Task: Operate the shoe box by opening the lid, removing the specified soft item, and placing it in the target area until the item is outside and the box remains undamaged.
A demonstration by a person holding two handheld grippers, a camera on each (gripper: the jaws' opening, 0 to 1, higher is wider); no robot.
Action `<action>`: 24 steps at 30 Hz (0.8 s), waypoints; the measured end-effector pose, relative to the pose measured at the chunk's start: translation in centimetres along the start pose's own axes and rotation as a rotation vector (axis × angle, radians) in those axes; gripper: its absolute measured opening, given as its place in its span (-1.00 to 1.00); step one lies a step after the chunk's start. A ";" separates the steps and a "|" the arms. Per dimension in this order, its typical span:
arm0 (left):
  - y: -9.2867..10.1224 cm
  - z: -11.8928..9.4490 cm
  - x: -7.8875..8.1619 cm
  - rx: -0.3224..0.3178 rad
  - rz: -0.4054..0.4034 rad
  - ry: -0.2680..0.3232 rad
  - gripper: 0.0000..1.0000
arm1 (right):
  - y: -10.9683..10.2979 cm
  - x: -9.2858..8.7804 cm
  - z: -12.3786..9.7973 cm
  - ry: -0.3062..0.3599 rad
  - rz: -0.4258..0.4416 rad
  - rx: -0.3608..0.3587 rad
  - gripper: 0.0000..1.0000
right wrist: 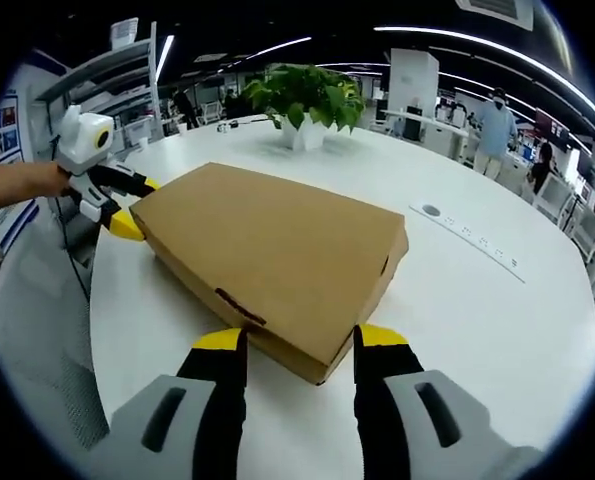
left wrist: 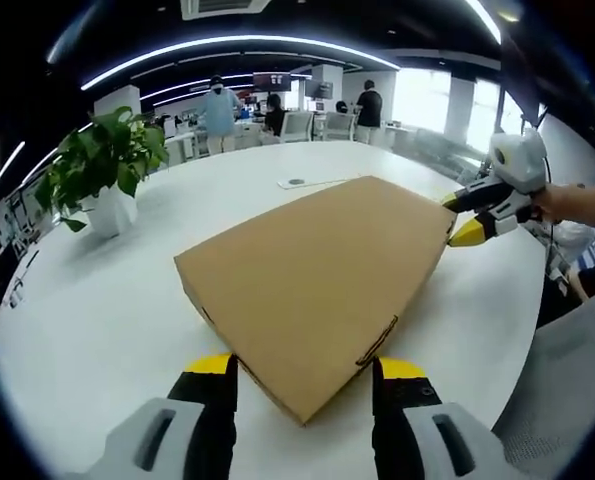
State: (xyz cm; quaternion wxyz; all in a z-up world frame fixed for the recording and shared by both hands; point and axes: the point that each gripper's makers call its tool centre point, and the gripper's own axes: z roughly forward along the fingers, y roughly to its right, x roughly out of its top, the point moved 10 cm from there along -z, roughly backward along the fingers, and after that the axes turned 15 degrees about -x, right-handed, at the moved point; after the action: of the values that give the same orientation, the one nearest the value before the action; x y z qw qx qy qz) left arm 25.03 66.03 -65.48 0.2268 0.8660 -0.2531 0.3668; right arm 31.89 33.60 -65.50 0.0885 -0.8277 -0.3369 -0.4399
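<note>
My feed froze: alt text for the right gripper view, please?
A closed cardboard shoe box lies on a white table, its near corner between the right gripper's open jaws. The left gripper flanks the far corner; a potted plant stands behind.

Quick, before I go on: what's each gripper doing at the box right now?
Left gripper: open, fingers straddling a corner of the closed shoe box.
Right gripper: open, straddling the opposite corner.

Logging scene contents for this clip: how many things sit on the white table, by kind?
Cardboard box: 1
Potted plant: 1
Total: 2, both on the table. The grippers, left and right, stand open at opposite corners of the box.
</note>
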 end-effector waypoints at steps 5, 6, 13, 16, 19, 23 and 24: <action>-0.3 -0.5 0.0 -0.021 0.020 -0.017 0.07 | -1.1 -0.2 -0.3 0.002 0.018 -0.027 -0.24; -0.4 -0.6 0.0 -0.025 0.022 -0.020 0.07 | -1.3 -0.2 -0.4 0.002 0.021 -0.030 -0.24; -1.0 -1.1 0.0 -0.053 0.045 -0.036 0.07 | -2.6 -0.3 -0.9 0.001 0.043 -0.063 -0.24; -1.2 -1.3 -0.1 -0.064 0.056 -0.037 0.07 | -3.1 -0.3 -1.0 -0.001 0.048 -0.072 -0.24; -1.3 -1.5 -0.2 -0.076 0.066 -0.042 0.07 | -3.8 -0.3 -1.3 -0.006 0.058 -0.086 -0.24; -1.6 -1.9 -0.3 -0.091 0.092 -0.060 0.07 | -4.4 -0.3 -1.5 -0.009 0.068 -0.098 -0.24; -1.7 -1.9 -0.3 -0.092 0.095 -0.063 0.06 | -4.6 -0.3 -1.5 -0.010 0.069 -0.100 -0.24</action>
State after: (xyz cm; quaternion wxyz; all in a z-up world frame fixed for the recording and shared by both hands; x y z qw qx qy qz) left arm 24.90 68.47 -64.84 0.2404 0.8528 -0.3174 0.3379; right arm 27.82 36.25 -65.54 0.0604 -0.8444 -0.2861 -0.4488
